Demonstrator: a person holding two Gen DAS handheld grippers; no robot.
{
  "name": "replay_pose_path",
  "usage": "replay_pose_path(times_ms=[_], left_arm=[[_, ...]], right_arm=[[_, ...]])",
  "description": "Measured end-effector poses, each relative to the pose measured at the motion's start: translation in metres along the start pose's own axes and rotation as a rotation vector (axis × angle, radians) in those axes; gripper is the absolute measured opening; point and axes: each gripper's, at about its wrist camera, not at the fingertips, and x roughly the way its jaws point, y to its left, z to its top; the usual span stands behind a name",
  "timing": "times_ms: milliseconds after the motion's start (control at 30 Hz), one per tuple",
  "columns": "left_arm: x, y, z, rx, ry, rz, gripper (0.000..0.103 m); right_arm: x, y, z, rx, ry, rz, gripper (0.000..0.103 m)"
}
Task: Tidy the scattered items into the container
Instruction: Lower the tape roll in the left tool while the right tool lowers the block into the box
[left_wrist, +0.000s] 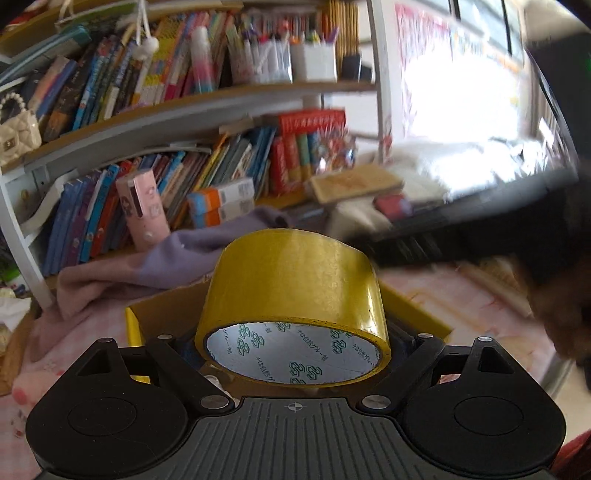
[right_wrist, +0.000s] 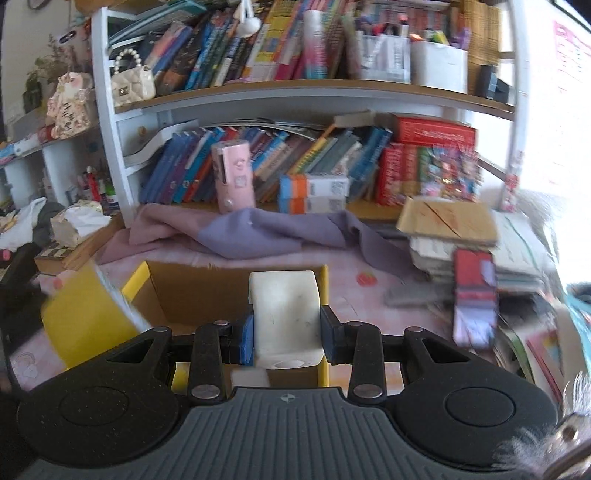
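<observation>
The roll of yellow tape (left_wrist: 291, 306) sits clamped in the left gripper (left_wrist: 295, 343) above the cardboard box (left_wrist: 166, 310); the right gripper (right_wrist: 286, 332) pinches a white block (right_wrist: 284, 314) over the same box. Both loads look ready to drop: lower, then open.
</observation>
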Motion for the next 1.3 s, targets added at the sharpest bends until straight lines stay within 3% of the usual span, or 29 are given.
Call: replay_pose_path(times_ms=[200,367,600,733,1033,1100,1167,1300], left_arm=[[0.029,0.009,-0.002,-0.083,0.088,-0.003,0.091],[0.04,0.008,-0.009,-0.09,0.149,0.014,0.091],[0.049,0.005,-0.013,-0.059,0.188,0.034,0.091],[0.055,0.006,-0.017,-0.094,0.211,0.019,0.091],[0.061,0.006,-0.015,-0.095,0.22,0.033,0.092],[0.06,0.004,-0.014,-0.086,0.214,0.038,0.092],[0.052,0.0,-0.011,-0.055,0.169,0.039,0.093],[0.034,-0.008,-0.003,0.019,0.075,0.069,0.096]], right_arm=[[0.05,-0.003,0.017,-0.018,0.074,0.092,0.033],[0.081,-0.003,0.013,-0.013,0.156,0.147,0.033],[0.104,-0.002,0.01,-0.044,0.218,0.182,0.033],[0.115,-0.002,0.006,-0.069,0.255,0.183,0.033],[0.126,0.0,0.006,-0.106,0.273,0.151,0.034],[0.125,0.0,0.007,-0.107,0.266,0.147,0.042],[0.122,-0.001,0.008,-0.102,0.239,0.152,0.05],[0.112,-0.006,0.012,-0.077,0.197,0.15,0.051]])
